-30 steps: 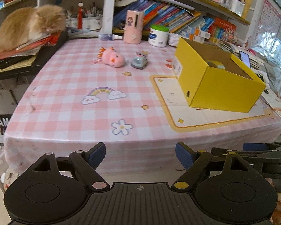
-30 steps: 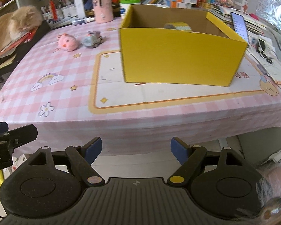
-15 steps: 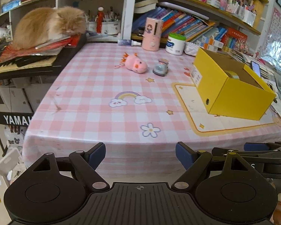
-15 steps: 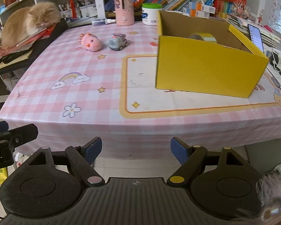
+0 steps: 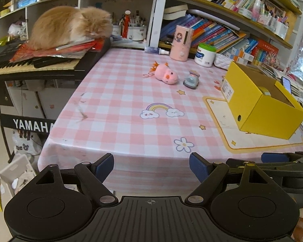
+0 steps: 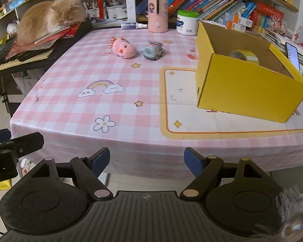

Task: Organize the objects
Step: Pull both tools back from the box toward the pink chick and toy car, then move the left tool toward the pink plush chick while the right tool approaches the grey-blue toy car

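A pink plush toy and a small grey toy car lie side by side at the far middle of the pink checked table. An open yellow box stands at the right, with a roll of yellow tape inside. My left gripper is open and empty, off the table's front edge. My right gripper is also open and empty, off the front edge, right of the left one.
An orange cat lies on papers on a keyboard at the left. A pink canister, a white jar and a small bottle stand at the back before bookshelves. A phone leans behind the box.
Both grippers have swung left and drawn back from the table. The box has shifted to the right in both views and the cat and keyboard have come into fuller view. Both stay open.
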Demonstrator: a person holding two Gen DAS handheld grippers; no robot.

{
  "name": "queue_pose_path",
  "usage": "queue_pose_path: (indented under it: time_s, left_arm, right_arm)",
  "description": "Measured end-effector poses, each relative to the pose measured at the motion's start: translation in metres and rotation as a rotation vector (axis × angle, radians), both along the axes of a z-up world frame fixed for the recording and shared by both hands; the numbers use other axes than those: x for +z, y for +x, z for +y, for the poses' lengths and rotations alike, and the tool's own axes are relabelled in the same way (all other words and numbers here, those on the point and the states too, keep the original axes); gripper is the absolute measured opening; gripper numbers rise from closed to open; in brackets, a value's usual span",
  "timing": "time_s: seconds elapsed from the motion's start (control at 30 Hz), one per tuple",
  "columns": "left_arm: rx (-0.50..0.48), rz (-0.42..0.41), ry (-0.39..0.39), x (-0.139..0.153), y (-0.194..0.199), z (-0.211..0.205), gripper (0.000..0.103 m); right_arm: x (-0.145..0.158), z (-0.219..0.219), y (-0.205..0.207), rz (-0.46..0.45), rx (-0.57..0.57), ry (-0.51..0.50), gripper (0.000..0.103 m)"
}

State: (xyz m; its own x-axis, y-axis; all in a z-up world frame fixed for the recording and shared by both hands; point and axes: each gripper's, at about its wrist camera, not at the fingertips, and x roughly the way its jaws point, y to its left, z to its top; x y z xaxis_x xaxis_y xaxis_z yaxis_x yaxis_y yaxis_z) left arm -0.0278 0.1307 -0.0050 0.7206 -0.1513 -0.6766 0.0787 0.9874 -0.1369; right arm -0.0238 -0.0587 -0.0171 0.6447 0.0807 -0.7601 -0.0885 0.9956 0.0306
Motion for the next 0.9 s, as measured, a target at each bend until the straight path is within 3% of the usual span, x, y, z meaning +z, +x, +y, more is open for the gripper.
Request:
queue_pose_path:
  time_s: [0.37,0.9]
  left_arm:
    - [0.028,0.009,0.014,-0.003,0.024,0.004,0.084]
    - [0.028,0.023,0.001,-0.006,0.099,-0.012,0.084]
  right_arm:
    - [-0.003,0.007,0.025,-0.002,0.027,0.006,0.08]
    - [-0.003,0.001,0.097,-0.009,0.047,-0.01,0.079]
